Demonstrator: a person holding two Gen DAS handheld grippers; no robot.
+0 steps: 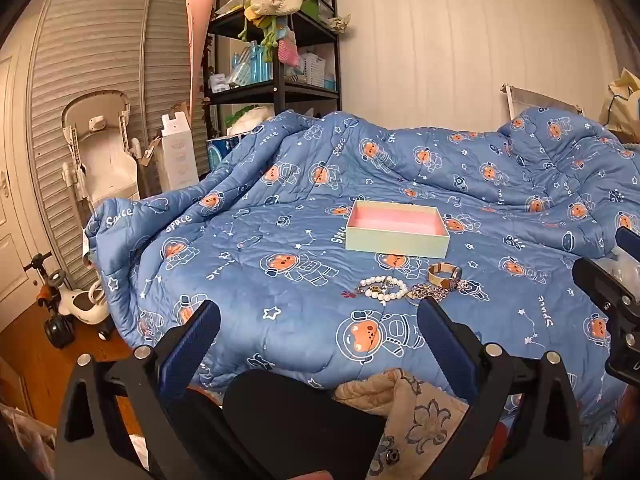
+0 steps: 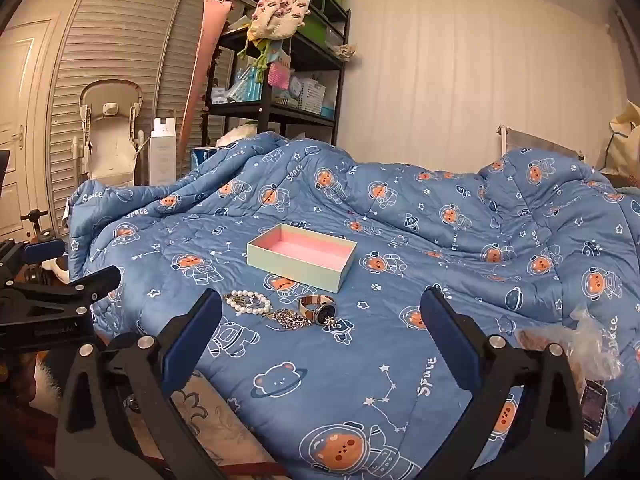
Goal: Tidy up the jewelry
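An open pale green box with a pink lining (image 1: 396, 230) (image 2: 302, 256) lies on the blue quilt. In front of it lie a pearl bracelet (image 1: 382, 288) (image 2: 248, 301), a sparkly chain piece (image 1: 430, 292) (image 2: 289, 318) and a watch with a beige band (image 1: 444, 274) (image 2: 318, 307). My left gripper (image 1: 318, 314) is open and empty, just short of the jewelry, its right finger tip beside the chain piece. My right gripper (image 2: 322, 304) is open and empty, held before the jewelry.
The blue space-print quilt (image 1: 280, 248) (image 2: 440, 320) covers the bed. A black shelf rack (image 1: 276, 60) (image 2: 280, 80), a baby chair (image 1: 104, 152) and a ride-on toy (image 1: 76, 304) stand at the left. A phone (image 2: 594, 408) and crinkled plastic (image 2: 588, 344) lie at the right.
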